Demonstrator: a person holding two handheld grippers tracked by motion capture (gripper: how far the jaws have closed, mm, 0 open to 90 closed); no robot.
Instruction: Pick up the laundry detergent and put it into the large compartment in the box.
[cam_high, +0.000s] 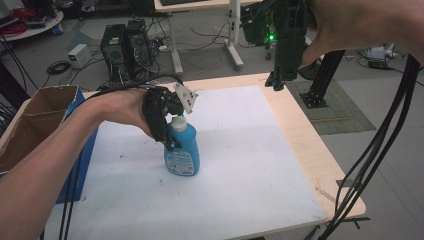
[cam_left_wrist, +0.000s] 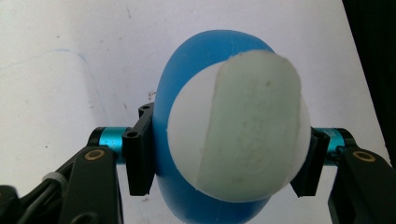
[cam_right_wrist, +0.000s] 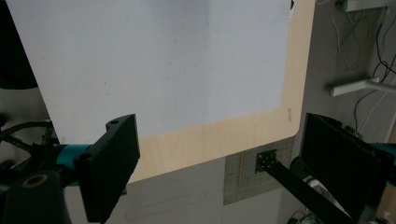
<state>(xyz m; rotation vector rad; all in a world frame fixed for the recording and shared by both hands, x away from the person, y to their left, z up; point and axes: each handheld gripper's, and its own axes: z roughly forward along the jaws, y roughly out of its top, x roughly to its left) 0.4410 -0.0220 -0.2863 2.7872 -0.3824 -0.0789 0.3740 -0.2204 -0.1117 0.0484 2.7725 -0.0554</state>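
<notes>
A blue bottle (cam_high: 183, 152) with a white cap (cam_high: 179, 121) and a label stands upright on the white mat (cam_high: 250, 150), left of centre. My left gripper (cam_high: 171, 140) comes in from the left and is shut on the bottle's upper body. In the left gripper view I look down on the cap (cam_left_wrist: 238, 126) and the blue shoulder (cam_left_wrist: 182, 88), with a black pad (cam_left_wrist: 139, 154) pressed against each side. My right gripper (cam_high: 276, 82) hangs high over the table's far right edge, open, with nothing between its jaws (cam_right_wrist: 229, 168).
An open cardboard box (cam_high: 35, 120) stands at the table's left edge. The wooden table edge (cam_high: 310, 145) borders the mat on the right. Black cables (cam_high: 380, 150) trail down the right side. Computer towers (cam_high: 122, 47) and a black stand (cam_high: 320, 80) are on the floor beyond.
</notes>
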